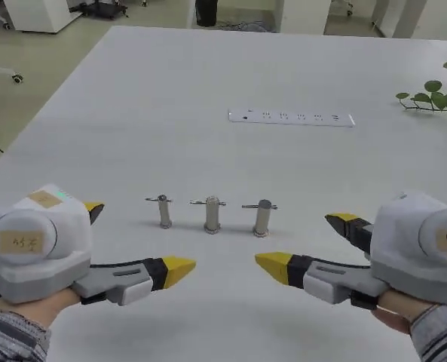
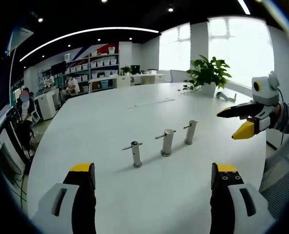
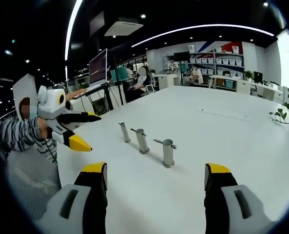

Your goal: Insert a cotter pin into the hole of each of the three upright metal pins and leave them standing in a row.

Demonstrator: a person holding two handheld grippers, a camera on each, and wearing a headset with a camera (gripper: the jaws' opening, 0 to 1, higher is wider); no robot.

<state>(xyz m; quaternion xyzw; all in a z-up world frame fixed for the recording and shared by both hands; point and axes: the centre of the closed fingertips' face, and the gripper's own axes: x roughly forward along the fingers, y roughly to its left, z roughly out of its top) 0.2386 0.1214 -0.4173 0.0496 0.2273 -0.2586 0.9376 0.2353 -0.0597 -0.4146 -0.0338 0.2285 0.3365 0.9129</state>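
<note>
- We see the white tabletop [image 1: 117, 113] lying wide and smooth around the work. Its far edge runs across the top of the head view, and its left edge slants away towards the floor.
- A bare strip of table separates the row of pins from both grippers. More open surface stretches behind the row up to a white power strip [image 1: 291, 117], which lies flat and well apart from the pins.
- A green plant sprig [image 1: 433, 95] with round leaves reaches in at the table's right edge, far from the row.
- The left metal pin [image 1: 165, 213], the middle metal pin [image 1: 212, 216] and the right metal pin [image 1: 262, 219] stand upright in a straight row, named as the head view shows them. They are near one another but not touching.
- Each is a short, dull-silver cylinder. A thin cotter pin [image 1: 159, 200] crosses each one near its top and sticks out sideways.
- Our left gripper [image 1: 140, 236] rests low at the near left with its jaws spread wide and nothing between them. The jaws are black with yellow tips, on a pale grey body.
- Our right gripper [image 1: 300, 240] mirrors it at the near right, with its jaws likewise wide apart and empty.
- Both sets of tips point inward, just short of the row.
</note>
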